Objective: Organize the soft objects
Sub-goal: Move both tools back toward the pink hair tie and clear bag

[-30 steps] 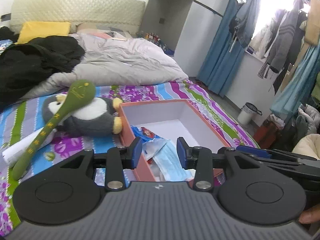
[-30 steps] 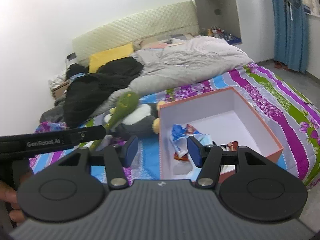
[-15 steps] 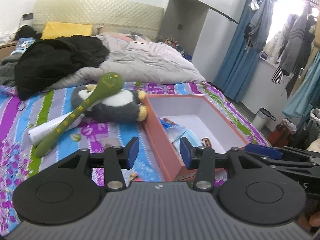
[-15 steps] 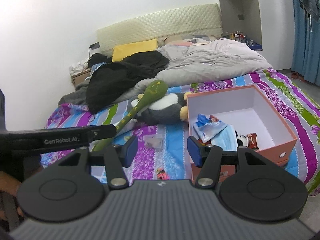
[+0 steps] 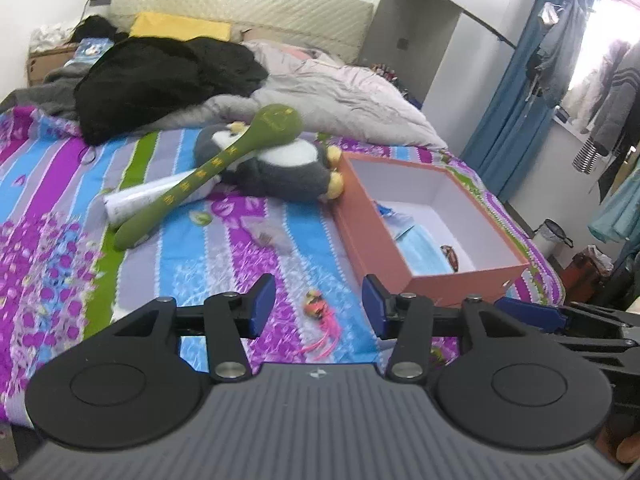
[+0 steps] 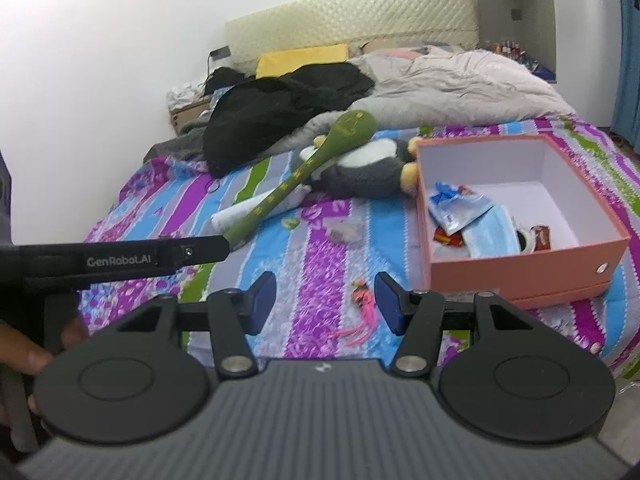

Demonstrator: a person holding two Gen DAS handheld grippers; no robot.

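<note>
A grey and white penguin plush (image 5: 280, 172) (image 6: 364, 164) lies on the striped bedsheet beside an orange box (image 5: 376, 248) (image 6: 520, 268). A long green soft spoon-shaped toy (image 5: 224, 160) (image 6: 308, 172) leans across the plush and a white roll (image 5: 136, 200). The box holds a blue face mask (image 6: 492, 236) and small packets (image 6: 456, 208). A small orange and pink toy (image 5: 318, 312) (image 6: 362, 292) lies on the sheet near both grippers. My left gripper (image 5: 319, 306) and right gripper (image 6: 326, 300) are open and empty, held above the near edge of the bed.
A black garment (image 5: 160, 76) (image 6: 280, 100), a grey quilt (image 5: 332, 100) (image 6: 460, 84) and a yellow pillow (image 5: 180, 26) lie at the far end of the bed. Blue curtains and hanging clothes (image 5: 600, 80) stand at the right. A small clear packet (image 6: 340, 230) lies mid-sheet.
Both grippers have pulled back from the box toward the near edge of the bed, bringing more sheet and the small orange-pink toy into view. Both jaws have stayed open.
</note>
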